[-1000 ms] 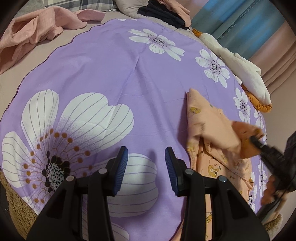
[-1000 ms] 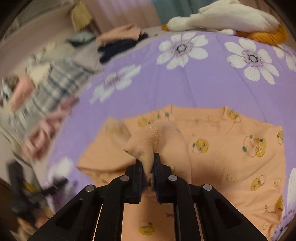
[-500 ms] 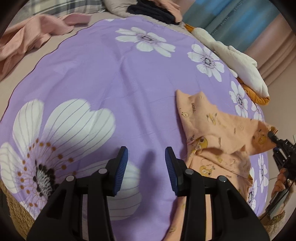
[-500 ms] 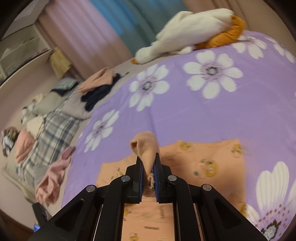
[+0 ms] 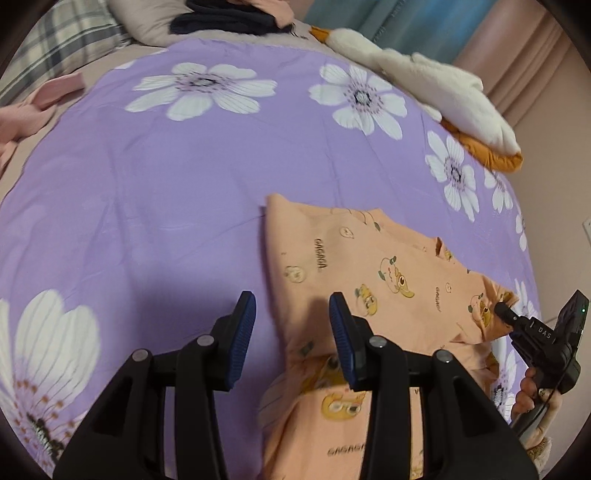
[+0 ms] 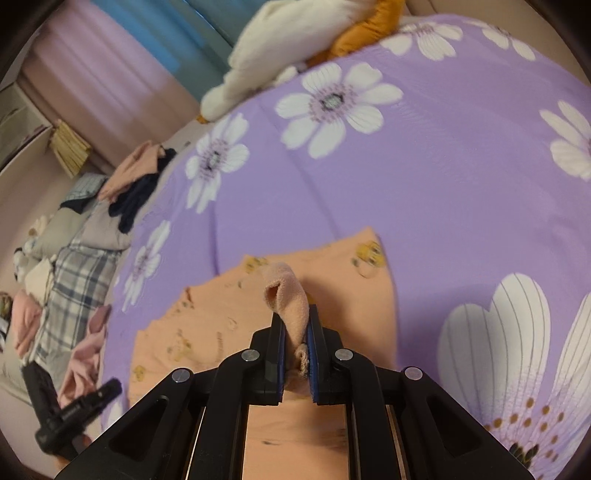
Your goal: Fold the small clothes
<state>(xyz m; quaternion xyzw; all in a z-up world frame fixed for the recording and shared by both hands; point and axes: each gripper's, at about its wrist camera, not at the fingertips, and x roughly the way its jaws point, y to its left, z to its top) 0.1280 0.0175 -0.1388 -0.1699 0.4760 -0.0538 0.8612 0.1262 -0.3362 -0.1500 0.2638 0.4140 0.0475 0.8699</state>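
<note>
A small peach garment (image 5: 373, 280) with cartoon prints lies spread on the purple flowered bedspread (image 5: 166, 184). My left gripper (image 5: 291, 332) is open and empty, hovering over the garment's left edge. My right gripper (image 6: 295, 332) is shut on a bunched corner of the peach garment (image 6: 284, 295) and holds it stretched out to the right; it shows in the left wrist view (image 5: 504, 310) at the garment's right end. The rest of the garment (image 6: 229, 325) lies below the right gripper.
A white and orange plush toy (image 5: 443, 92) lies at the bed's far right edge. Dark and pink clothes (image 5: 229, 18) are piled at the back, with a plaid pillow (image 6: 74, 273) and pink cloth (image 5: 29, 110) to the left.
My right gripper has pulled the garment's corner out to the right, unfolding and flattening the garment. My left gripper has moved right, closer to the garment's left edge.
</note>
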